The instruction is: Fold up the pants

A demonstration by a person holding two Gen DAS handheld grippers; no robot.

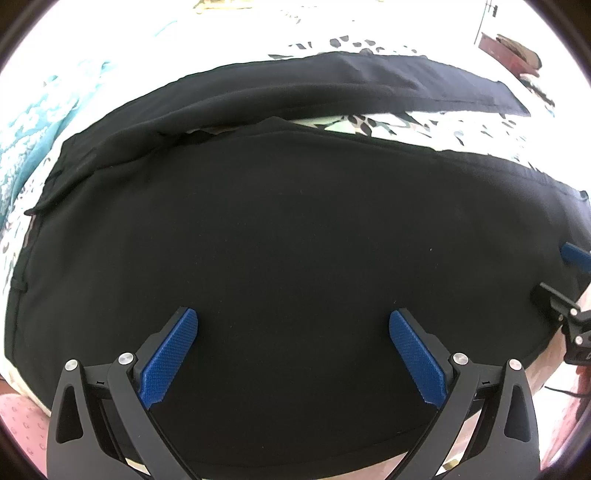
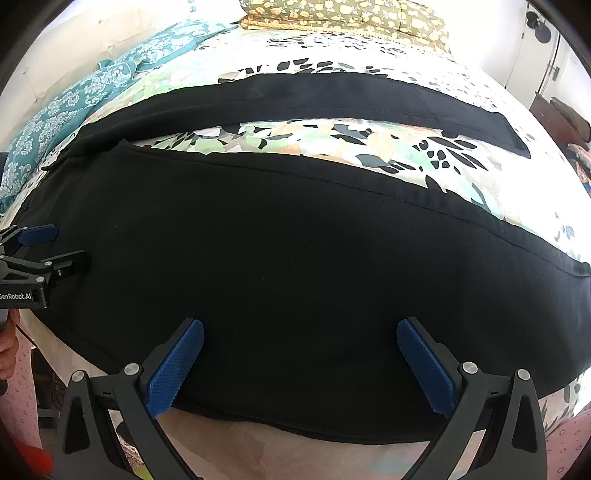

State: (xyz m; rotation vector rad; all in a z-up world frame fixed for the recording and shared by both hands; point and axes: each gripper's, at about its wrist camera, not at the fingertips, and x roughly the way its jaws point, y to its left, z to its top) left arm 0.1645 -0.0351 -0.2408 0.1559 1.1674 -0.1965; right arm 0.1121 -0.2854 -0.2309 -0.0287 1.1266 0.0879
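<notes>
Black pants (image 1: 280, 229) lie spread flat on a bed with a leaf-print cover (image 2: 332, 147). The near leg fills the middle of both views, and the far leg (image 2: 295, 99) runs across behind it with cover showing between. The waist end is at the left. My left gripper (image 1: 293, 323) is open and empty, just above the near leg close to the front edge. My right gripper (image 2: 300, 332) is open and empty over the same leg further right. Each gripper shows at the edge of the other's view: the right gripper in the left wrist view (image 1: 565, 280), the left gripper in the right wrist view (image 2: 55, 247).
A teal patterned blanket (image 2: 74, 99) lies at the bed's left side. A yellow-green pillow (image 2: 343, 14) sits at the far end. The bed's front edge (image 2: 258, 446) runs just below the pants. Dark furniture (image 2: 565, 118) stands at the right.
</notes>
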